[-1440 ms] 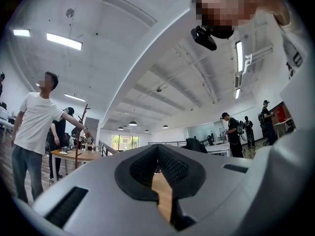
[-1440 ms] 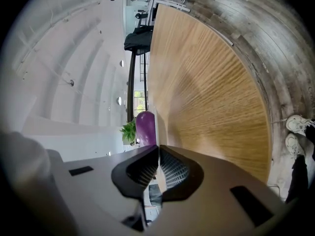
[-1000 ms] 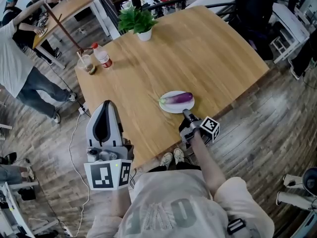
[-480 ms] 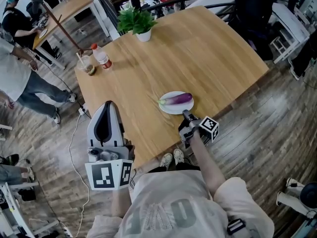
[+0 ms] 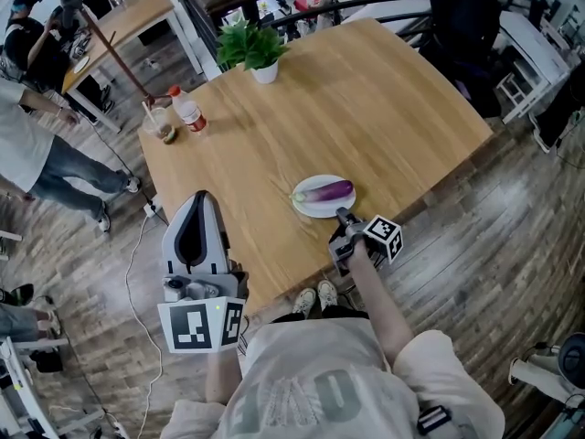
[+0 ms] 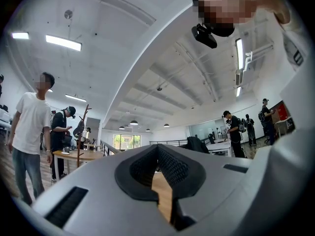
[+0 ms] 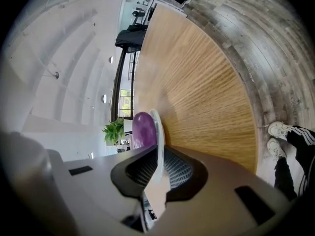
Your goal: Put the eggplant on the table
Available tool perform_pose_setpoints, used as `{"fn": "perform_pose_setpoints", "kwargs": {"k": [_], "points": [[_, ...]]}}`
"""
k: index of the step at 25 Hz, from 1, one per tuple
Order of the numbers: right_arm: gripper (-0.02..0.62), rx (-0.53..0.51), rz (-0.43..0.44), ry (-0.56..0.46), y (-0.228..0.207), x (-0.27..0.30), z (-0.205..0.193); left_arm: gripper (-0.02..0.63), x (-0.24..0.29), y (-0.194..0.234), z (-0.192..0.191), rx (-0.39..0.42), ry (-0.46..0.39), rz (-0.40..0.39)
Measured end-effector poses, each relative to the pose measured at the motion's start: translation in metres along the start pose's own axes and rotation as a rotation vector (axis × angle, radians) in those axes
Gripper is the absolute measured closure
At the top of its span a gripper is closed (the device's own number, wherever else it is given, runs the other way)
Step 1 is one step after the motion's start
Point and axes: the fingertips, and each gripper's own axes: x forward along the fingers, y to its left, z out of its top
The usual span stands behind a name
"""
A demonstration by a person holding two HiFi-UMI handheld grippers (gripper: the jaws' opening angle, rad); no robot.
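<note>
Glossy purple eggplant (image 5: 326, 190) lies on the round white plate (image 5: 306, 207), near my edge of the light wooden desk (image 5: 366, 99). Right hand-held gripper (image 5: 341, 215) is pinched on the plate's near rim, probably to tip it out. Left hand-held gripper (image 5: 199, 196) closed, empty, parked aside.
</note>
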Motion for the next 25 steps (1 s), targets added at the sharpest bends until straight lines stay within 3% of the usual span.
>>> {"fn": "perform_pose_setpoints", "kwargs": {"k": [3,6,9,15,18,22,25], "points": [[0.563,-0.016,-0.022,-0.005,-0.001,-0.004,0.002,0.597,-0.001,-0.002,0.002,0.001,-0.006,-0.002],[0.479,-0.021,-0.016,0.006,0.001,-0.006,0.001,0.597,-0.003,-0.004,0.005,0.001,-0.013,-0.002],[0.452,-0.013,-0.013,0.025,0.004,-0.009,-0.002,0.597,-0.003,-0.006,0.005,-0.001,-0.02,-0.005],[0.446,-0.003,-0.038,0.056,0.006,-0.021,-0.007,0.597,-0.005,-0.011,0.007,-0.006,-0.036,-0.017],[0.446,-0.018,-0.053,0.023,0.017,-0.034,-0.002,0.597,-0.006,-0.012,0.01,-0.006,-0.047,-0.02],[0.446,-0.185,-0.026,-0.092,0.069,-0.055,0.021,0.597,-0.005,-0.01,0.014,-0.007,-0.06,-0.02],[0.446,-0.381,0.063,-0.21,0.137,-0.077,0.035,0.597,-0.006,-0.01,0.016,-0.003,-0.069,-0.022]]}}
